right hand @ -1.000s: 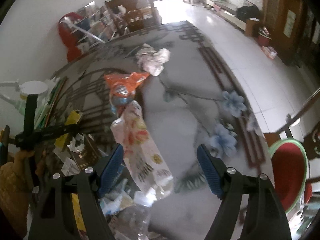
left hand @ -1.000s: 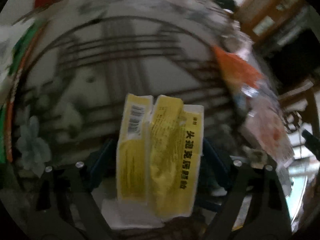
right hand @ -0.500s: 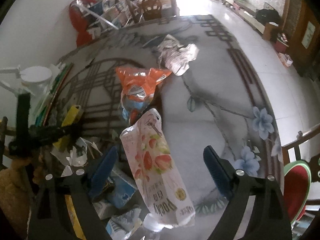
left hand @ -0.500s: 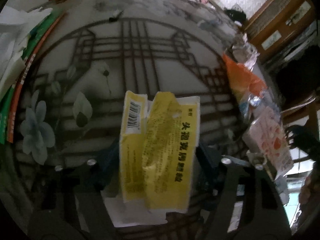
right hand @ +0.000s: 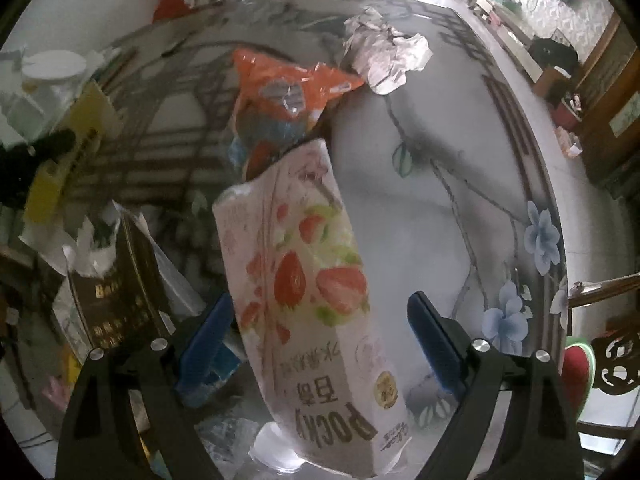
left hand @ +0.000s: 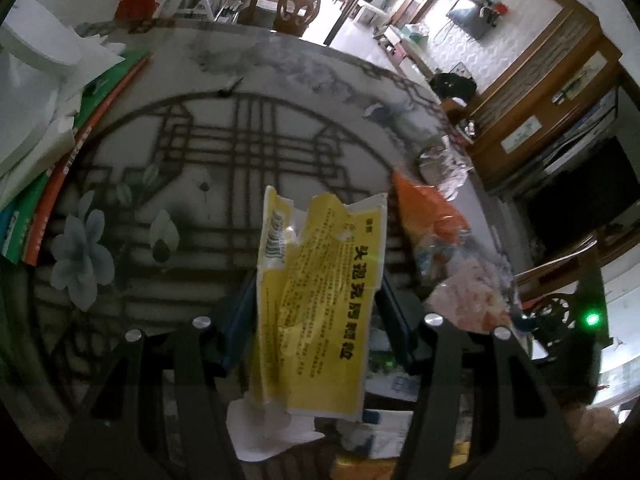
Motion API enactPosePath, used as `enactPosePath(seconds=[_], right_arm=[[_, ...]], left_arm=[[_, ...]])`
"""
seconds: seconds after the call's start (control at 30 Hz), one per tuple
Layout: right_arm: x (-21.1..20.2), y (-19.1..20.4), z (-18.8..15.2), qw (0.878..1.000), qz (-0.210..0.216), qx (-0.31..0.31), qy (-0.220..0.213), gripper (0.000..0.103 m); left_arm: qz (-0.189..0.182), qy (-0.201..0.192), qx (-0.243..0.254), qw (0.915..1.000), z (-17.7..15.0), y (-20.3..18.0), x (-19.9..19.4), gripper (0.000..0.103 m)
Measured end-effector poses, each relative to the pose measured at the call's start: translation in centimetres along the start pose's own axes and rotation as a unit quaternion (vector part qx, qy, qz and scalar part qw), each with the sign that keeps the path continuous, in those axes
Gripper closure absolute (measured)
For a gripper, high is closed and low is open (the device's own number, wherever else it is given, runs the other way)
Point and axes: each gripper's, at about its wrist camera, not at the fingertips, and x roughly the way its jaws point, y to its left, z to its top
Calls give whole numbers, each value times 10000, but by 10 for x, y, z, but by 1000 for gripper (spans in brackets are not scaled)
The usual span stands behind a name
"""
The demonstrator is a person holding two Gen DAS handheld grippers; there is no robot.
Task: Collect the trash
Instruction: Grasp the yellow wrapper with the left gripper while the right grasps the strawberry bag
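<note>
A: Progress looked partial. The left gripper (left hand: 316, 316) had its jaws closed on one flattened yellow medicine box (left hand: 320, 304), held above the surface (left hand: 248, 92); the right gripper (right hand: 320, 336) stood with jaws open either side of one Pocky box (right hand: 308, 300), not yet squeezing it.

B: And what was left?

A: Left to right in the right view: one dark brown box (right hand: 116, 276), one orange snack bag (right hand: 288, 88), one crumpled paper wad (right hand: 388, 56). I saw no bin, so nothing looked deposited.
</note>
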Motion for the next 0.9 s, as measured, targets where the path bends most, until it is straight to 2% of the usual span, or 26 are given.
enactPosePath(seconds=[0.07,0.1,0.13,0.17,0.2,0.57,0.9], right_arm=[[-2,-3,-3,9996,246,140,-4,42],[-3,-1,-3,9996,212,182,-36,55],[-6,-2,-3,9995,247,203,-77,59],[-9,-4,-3,9992,288,265,-115,70],[-14,-6,-4,9988,301,336,-177,72],[-78,-16,-24,9924,454,719,-893,72],[-123,-36,-64,9806,368,1358,-1365,72]], left_arm=[[-24,-39,42,10000,-2,-6,-5,48],[-41,-51,57,10000,-3,-9,-6,48],[-72,-67,70,9999,-4,-12,-9,48],[-108,-89,88,9999,-6,-16,-13,48],[-131,-110,109,9998,-7,-19,-16,48],[-479,-275,399,9977,-19,-55,-44,47],[-930,-441,942,9902,-31,-109,-63,47]])
